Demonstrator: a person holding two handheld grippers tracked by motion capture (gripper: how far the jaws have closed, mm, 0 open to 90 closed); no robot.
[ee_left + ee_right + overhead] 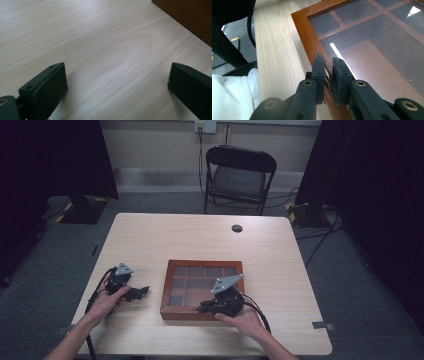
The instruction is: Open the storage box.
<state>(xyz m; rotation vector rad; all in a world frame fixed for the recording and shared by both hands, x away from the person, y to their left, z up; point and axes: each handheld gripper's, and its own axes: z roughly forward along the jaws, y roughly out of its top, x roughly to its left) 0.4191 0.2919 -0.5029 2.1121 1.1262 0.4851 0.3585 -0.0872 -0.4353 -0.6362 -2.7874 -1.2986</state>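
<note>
Two hands come in from the near table edge, each on a gripper. Left gripper (131, 292) lies low on the light wood table (200, 240), left of the wooden box (177, 312); in the left gripper view its jaws are spread wide over bare tabletop, gripping nothing, box corner (190, 17) just ahead to the right. Right gripper (328, 75) sits at the box's near edge, jaws nearly together, pinching a small brass-looking metal piece (327, 73) on the frame, possibly a clasp or latch, too hidden to be sure. White sleeve (232, 97) low left in that view. Box has a glass lid (382, 50) over divided compartments and sits toward the table's near side, lid down. Farther: round cable hole (237, 228) in the table, then a black folding chair (240, 175) by the wall.
</note>
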